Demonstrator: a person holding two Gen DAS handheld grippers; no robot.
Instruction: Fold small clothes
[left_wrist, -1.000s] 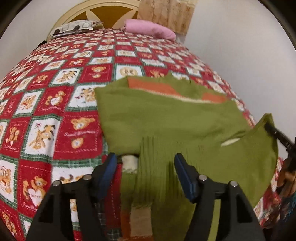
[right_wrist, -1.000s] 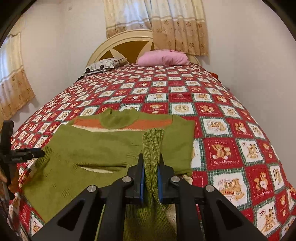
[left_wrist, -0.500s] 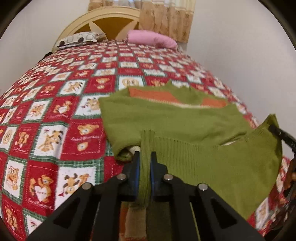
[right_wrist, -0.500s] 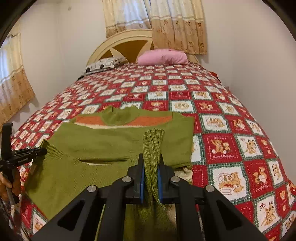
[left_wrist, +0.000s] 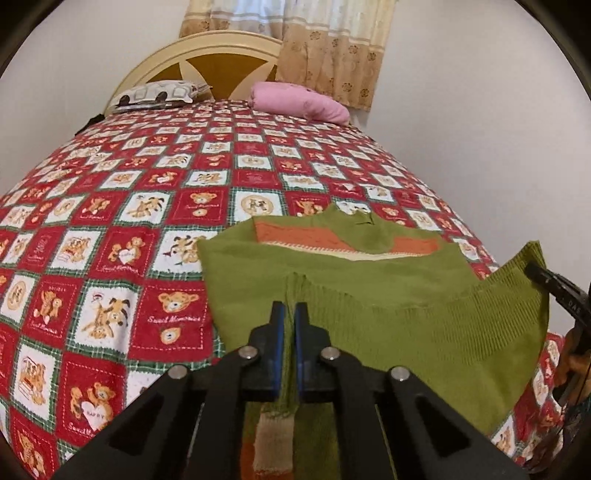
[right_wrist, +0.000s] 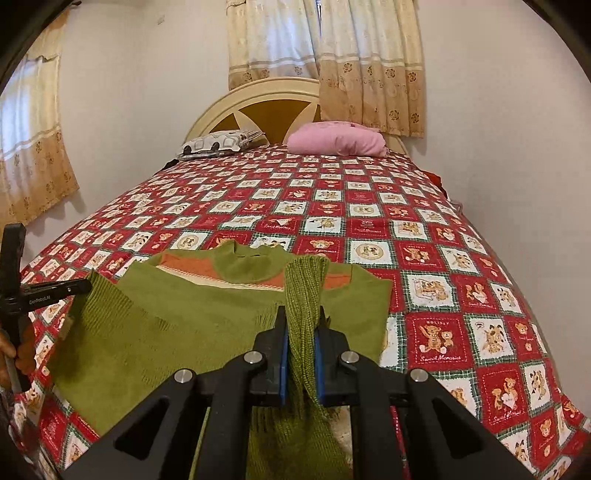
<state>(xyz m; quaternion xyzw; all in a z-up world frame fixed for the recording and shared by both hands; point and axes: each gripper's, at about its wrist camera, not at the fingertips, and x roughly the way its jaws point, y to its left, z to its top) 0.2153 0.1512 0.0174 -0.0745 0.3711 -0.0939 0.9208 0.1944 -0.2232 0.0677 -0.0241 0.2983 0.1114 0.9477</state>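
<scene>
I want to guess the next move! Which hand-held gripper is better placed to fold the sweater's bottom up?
Neither alone, probably: the left hand-held gripper and right hand-held gripper each pinch the green sweater's ribbed hem, so both likely move together.

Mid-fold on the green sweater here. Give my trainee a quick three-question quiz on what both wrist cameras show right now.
1. True or false: the left gripper is shut on the ribbed hem of the green sweater.
2. What does the right gripper hold? A) pink pillow B) the sweater's ribbed hem C) nothing
3. Fill in: across its chest the sweater has an ______ band.

Key: 1 true; 2 B; 3 orange. The pink pillow lies untouched by the headboard, on the bedspread.
</scene>
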